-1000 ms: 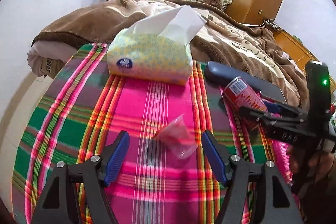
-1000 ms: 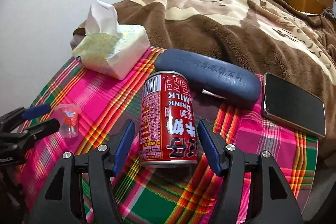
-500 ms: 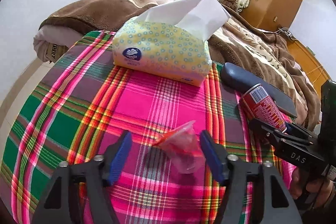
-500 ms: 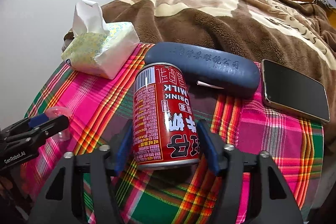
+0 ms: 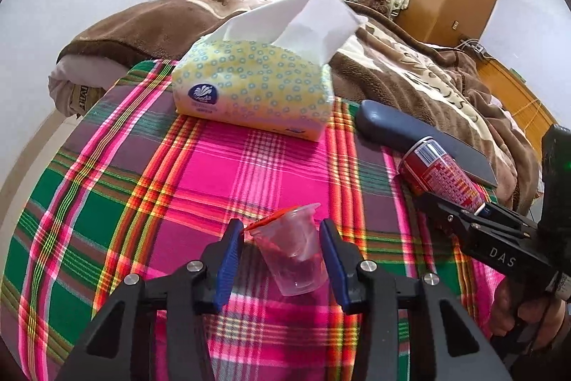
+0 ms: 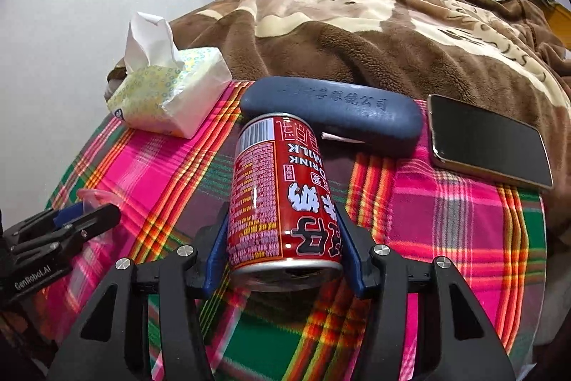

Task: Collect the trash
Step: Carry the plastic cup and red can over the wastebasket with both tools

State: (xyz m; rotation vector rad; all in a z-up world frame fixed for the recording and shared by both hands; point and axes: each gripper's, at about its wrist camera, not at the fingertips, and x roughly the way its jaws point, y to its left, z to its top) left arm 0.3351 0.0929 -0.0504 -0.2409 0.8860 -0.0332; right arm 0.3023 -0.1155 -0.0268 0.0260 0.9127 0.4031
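A clear plastic jelly cup (image 5: 291, 250) with a peeled red lid lies on the plaid cloth (image 5: 221, 174). My left gripper (image 5: 282, 238) has its blue pads on both sides of the cup, shut on it. A red milk drink can (image 6: 282, 199) lies on its side between my right gripper's (image 6: 283, 238) pads, which press its sides. The can also shows in the left wrist view (image 5: 440, 174), and the left gripper shows in the right wrist view (image 6: 82, 216).
A yellow tissue pack (image 5: 253, 91) lies at the back of the cloth. A dark blue glasses case (image 6: 332, 113) and a black phone (image 6: 489, 141) lie behind the can. A brown blanket (image 6: 374, 34) covers the bed beyond.
Both grippers moved forward and closed: the left around the jelly cup, the right onto the can. The can and cup look slightly raised and nearer.
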